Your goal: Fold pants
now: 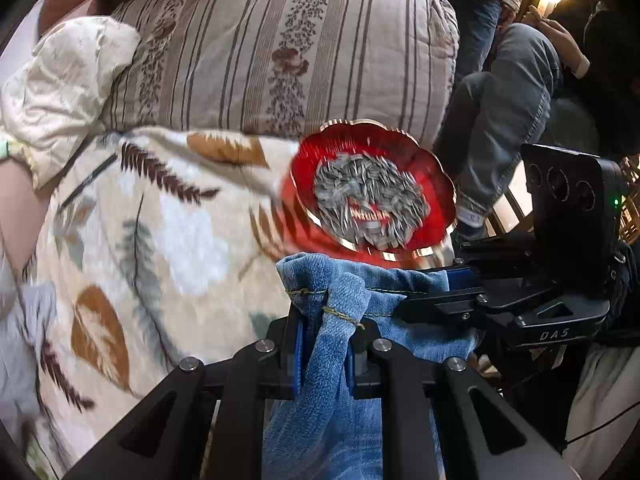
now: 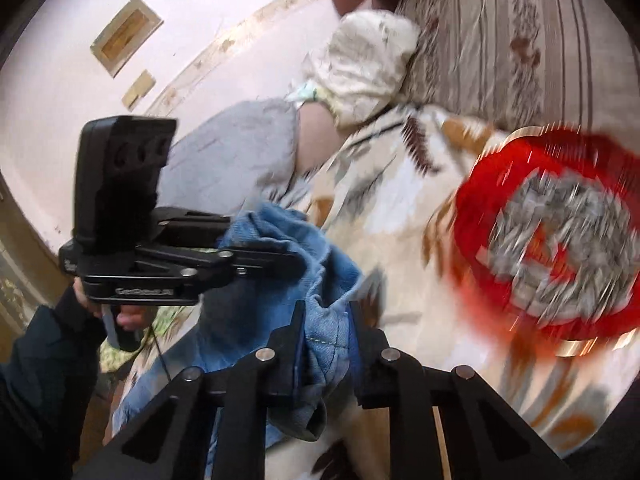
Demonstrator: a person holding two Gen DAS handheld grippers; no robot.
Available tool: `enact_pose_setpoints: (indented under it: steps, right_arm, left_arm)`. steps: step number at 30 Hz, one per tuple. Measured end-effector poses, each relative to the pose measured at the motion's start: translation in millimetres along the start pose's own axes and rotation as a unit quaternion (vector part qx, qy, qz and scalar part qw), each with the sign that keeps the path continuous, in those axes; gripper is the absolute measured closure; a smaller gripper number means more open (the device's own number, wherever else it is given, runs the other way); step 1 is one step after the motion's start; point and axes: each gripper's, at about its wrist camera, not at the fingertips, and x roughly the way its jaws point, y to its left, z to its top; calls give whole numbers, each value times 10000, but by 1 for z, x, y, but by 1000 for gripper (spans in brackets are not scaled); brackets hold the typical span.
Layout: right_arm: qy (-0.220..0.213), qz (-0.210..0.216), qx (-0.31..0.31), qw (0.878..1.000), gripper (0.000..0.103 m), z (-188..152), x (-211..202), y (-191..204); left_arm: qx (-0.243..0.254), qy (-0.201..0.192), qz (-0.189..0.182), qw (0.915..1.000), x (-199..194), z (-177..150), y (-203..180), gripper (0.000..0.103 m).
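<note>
Both grippers, left gripper (image 1: 324, 344) and right gripper (image 2: 326, 336), clamp the blue pants (image 1: 340, 360) hem, lifted above the leaf-print blanket (image 1: 160, 220) beside a red dish (image 1: 372, 188); folding looks barely begun.

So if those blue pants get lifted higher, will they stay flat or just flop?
Probably flop: the blue pants already bunch and hang limp between the left gripper fingers. The denim looks thick, so likely heavyish. The right gripper pinches a wad of it too, so slipping seems unlikely.
</note>
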Motion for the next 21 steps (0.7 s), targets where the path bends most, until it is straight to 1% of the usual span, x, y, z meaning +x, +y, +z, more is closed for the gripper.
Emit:
enact_pose_setpoints:
  steps: [2, 4, 5, 7, 9, 11, 13, 15, 16, 18, 21]
  right_arm:
    - [57, -181, 5, 9998, 84, 7, 7, -7]
    - [311, -317, 52, 9990, 83, 7, 21, -15]
    - [429, -361, 105, 9984, 83, 5, 28, -19]
    - [541, -433, 142, 9975, 84, 2, 35, -27]
    - [547, -388, 184, 9976, 84, 1, 35, -33]
    - [478, -307, 119, 9983, 84, 3, 29, -31]
    - [308, -236, -127, 9992, 84, 4, 17, -20]
    - [102, -168, -436, 9989, 84, 6, 5, -1]
    - [25, -139, -558, 9983, 84, 7, 0, 8]
    - [-142, -86, -866, 9961, 84, 8, -8, 33]
    - [-229, 69, -1286, 9914, 84, 2, -14, 72]
  left_arm:
    - [-36, 232, 4, 9997, 21, 6, 7, 86]
    - [-78, 525, 32, 9986, 46, 4, 12, 86]
    - [-98, 583, 37, 9982, 53, 3, 13, 86]
    - [-155, 559, -4, 9983, 57, 0, 13, 86]
    - [-180, 493, -39, 9986, 50, -2, 13, 86]
    - [-185, 373, -3, 9991, 35, -3, 9, 86]
    - [-271, 198, 11, 9994, 13, -6, 5, 86]
    - [-399, 3, 5, 9992, -11, -13, 4, 86]
    - [-512, -141, -14, 9986, -28, -20, 3, 86]
    - [-661, -315, 7, 9973, -50, -33, 1, 86]
    - [-939, -442, 167, 9945, -79, -63, 0, 85]
